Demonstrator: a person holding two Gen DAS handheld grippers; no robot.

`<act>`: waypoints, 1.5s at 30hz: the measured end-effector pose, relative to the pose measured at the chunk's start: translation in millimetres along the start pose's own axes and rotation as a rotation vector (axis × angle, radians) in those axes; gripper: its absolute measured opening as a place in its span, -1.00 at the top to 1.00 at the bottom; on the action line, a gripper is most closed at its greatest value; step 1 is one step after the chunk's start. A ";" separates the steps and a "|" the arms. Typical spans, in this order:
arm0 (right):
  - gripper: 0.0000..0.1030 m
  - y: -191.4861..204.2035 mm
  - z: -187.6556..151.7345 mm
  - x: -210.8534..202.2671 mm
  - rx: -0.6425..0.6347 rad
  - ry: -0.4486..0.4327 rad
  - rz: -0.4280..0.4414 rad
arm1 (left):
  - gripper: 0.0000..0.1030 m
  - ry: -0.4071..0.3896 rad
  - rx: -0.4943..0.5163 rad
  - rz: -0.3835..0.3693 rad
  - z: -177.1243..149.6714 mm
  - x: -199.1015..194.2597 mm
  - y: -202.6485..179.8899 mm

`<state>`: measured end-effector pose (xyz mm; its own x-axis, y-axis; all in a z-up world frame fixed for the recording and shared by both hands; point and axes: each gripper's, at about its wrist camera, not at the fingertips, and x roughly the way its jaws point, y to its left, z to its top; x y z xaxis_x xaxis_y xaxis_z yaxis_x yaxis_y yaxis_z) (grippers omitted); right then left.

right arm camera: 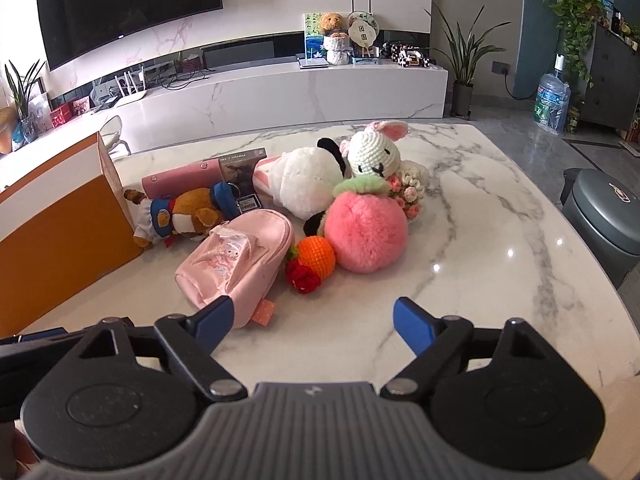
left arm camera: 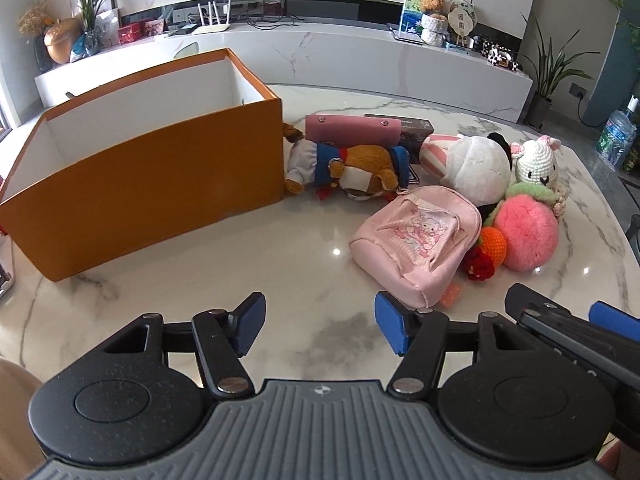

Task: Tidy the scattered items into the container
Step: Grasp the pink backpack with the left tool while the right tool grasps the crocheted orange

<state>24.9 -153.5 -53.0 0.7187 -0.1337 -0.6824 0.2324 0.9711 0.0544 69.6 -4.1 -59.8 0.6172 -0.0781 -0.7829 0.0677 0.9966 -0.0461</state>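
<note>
White marble-veined table (left arm camera: pixel 280 264): carries everything. Open orange cardboard box with white interior (left arm camera: pixel 160 176): toward the table's left edge, ahead and left of my left gripper (left arm camera: pixel 320 326). Fluffy pink ball with green top (right arm camera: pixel 366 236): ahead of my right gripper (right arm camera: pixel 314 320), near the table's middle. Soft pink fabric pouch with printed cartoon (left arm camera: pixel 416 244): nearest item, just ahead of both grippers; its near corner lies beside my right gripper's left finger (right arm camera: pixel 214 318), contact uncertain. Brown plush bear in blue outfit (left arm camera: pixel 352 170): touching the box's right wall. Orange crocheted ball (right arm camera: pixel 316 256): between pouch and pink ball. Both grippers' jaws stand apart, holding nothing.
</note>
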 end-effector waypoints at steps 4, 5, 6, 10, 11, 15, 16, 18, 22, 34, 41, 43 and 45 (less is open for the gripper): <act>-0.33 -7.0 5.3 21.5 0.004 0.031 0.002 | -0.38 0.013 0.032 -0.048 7.2 16.5 -12.8; -0.25 -9.7 6.5 27.3 0.004 0.038 0.002 | -0.37 0.016 0.041 -0.061 8.5 20.5 -16.2; -0.21 -11.9 7.5 32.0 0.005 0.042 0.003 | -0.38 0.019 0.051 -0.074 9.8 24.5 -19.7; 0.01 -21.0 12.7 49.8 0.019 0.054 0.019 | -0.38 0.019 0.086 -0.098 15.2 41.4 -31.8; 0.02 -23.4 14.0 54.2 0.023 0.058 0.023 | -0.38 0.015 0.096 -0.101 16.4 45.1 -34.0; 0.02 -30.7 17.2 70.0 0.045 0.077 0.029 | -0.39 0.007 0.120 -0.127 21.4 59.1 -38.4; 0.02 -32.3 17.7 73.4 0.054 0.081 0.032 | -0.40 0.007 0.121 -0.134 22.5 62.1 -38.4; 0.02 -35.5 18.4 79.3 0.071 0.084 0.045 | -0.42 0.009 0.122 -0.151 24.4 67.0 -38.4; 0.02 -43.9 20.4 91.0 0.102 0.106 0.076 | -0.56 0.005 0.133 -0.188 29.0 72.9 -38.8; -0.01 -56.6 18.6 109.0 0.189 0.188 0.147 | -0.85 -0.033 0.194 -0.212 36.0 90.4 -40.8; -0.02 -59.1 19.9 113.2 0.195 0.191 0.138 | -1.00 -0.002 0.137 -0.258 36.0 111.8 -31.6; -0.03 -58.8 19.9 113.3 0.195 0.191 0.140 | -1.00 0.004 0.121 -0.266 34.7 115.0 -29.1; -0.05 -58.0 19.9 113.4 0.191 0.188 0.140 | -0.93 0.008 0.112 -0.275 34.3 115.3 -27.2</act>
<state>105.9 -228.9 -119.1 0.6227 0.0547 -0.7805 0.2715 0.9205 0.2811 165.8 -41.1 -127.5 0.5574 -0.3444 -0.7555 0.3180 0.9291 -0.1889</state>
